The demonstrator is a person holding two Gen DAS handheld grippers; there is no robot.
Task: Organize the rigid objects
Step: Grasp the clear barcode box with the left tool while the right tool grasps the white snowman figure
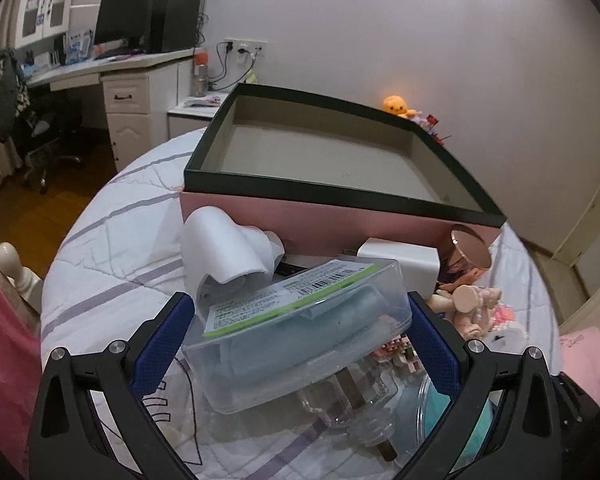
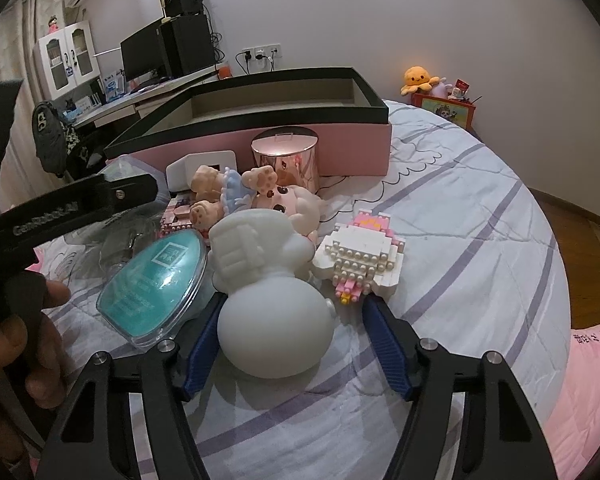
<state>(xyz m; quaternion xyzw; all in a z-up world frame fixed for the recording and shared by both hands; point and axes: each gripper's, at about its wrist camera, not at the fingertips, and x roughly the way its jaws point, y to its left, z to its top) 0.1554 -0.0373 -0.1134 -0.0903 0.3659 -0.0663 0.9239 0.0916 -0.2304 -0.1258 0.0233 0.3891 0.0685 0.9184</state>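
Note:
My left gripper [image 1: 300, 312] is shut on a clear plastic case [image 1: 300, 332] with a green-edged label and holds it tilted above the bed, in front of the pink box with a dark rim [image 1: 340, 216], which is empty inside. My right gripper [image 2: 290, 314] is open around the round head of a white figure [image 2: 276, 328] lying on the quilt; the pads [image 2: 384, 340] stand apart from it. The pink box [image 2: 364, 148] also shows behind the pile.
On the quilt lie a teal oval case [image 2: 156, 280], a pink doll [image 2: 256, 196], a white brick model [image 2: 360, 256], a rose metallic tin [image 2: 286, 156], a white block [image 2: 204, 168] and a white curved piece [image 1: 224, 248]. The bed edge curves off right.

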